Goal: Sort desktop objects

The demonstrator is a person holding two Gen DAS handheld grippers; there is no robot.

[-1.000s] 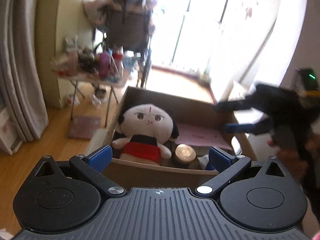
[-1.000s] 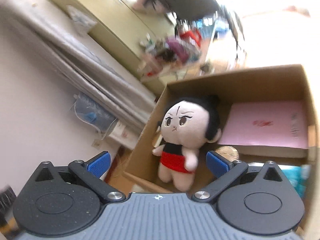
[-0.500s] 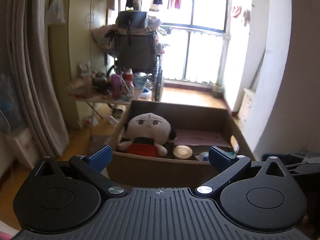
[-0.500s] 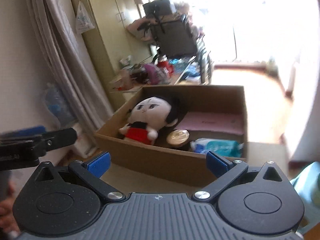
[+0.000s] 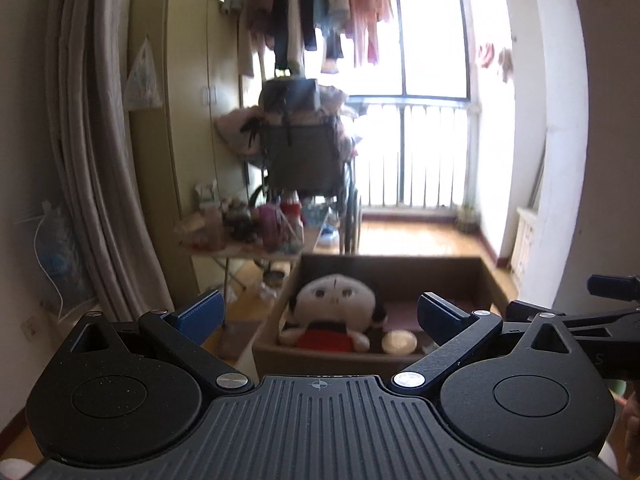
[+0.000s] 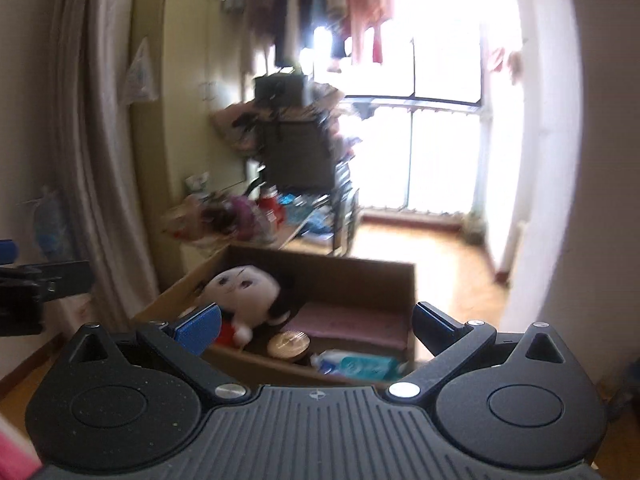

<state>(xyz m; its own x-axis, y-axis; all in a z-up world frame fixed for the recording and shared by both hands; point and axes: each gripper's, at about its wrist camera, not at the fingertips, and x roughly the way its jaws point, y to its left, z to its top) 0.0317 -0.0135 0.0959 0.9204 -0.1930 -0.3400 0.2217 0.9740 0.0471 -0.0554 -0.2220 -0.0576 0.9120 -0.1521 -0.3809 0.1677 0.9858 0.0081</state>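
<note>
Two hand-held grippers point toward a cardboard box [image 5: 276, 320] in a bright, cluttered room. The left gripper [image 5: 320, 316] has its blue-padded fingers [image 5: 202, 314] spread wide with nothing between them. The right gripper [image 6: 316, 326] is likewise spread wide and holds nothing; its picture is somewhat blurred.

In the left wrist view the box sits at about 6 o'clock from the picture's centre, just beyond the fingers. Inside it, a plush doll [image 5: 334, 314] with a white face, black hair and a red skirt leans against the left side. A round gold tin [image 5: 399, 342] lies just beside the doll, at its 3 o'clock. A pink book [image 6: 352, 322] lies flat in the right part of the box, behind the tin. In the right wrist view a blue-and-white tissue pack [image 6: 360, 364] rests against the near wall of the box, at 4 o'clock from the tin.

Beyond the box, at 12 o'clock, stands a wheelchair [image 5: 306, 152] piled with bags, before a tall window [image 5: 424, 80] hung with clothes [image 5: 316, 4]. At 10 o'clock from the box is a small folding table [image 5: 244, 250] crowded with bottles, and past it a tall cupboard [image 5: 172, 128] and a grey curtain [image 5: 92, 152].
</note>
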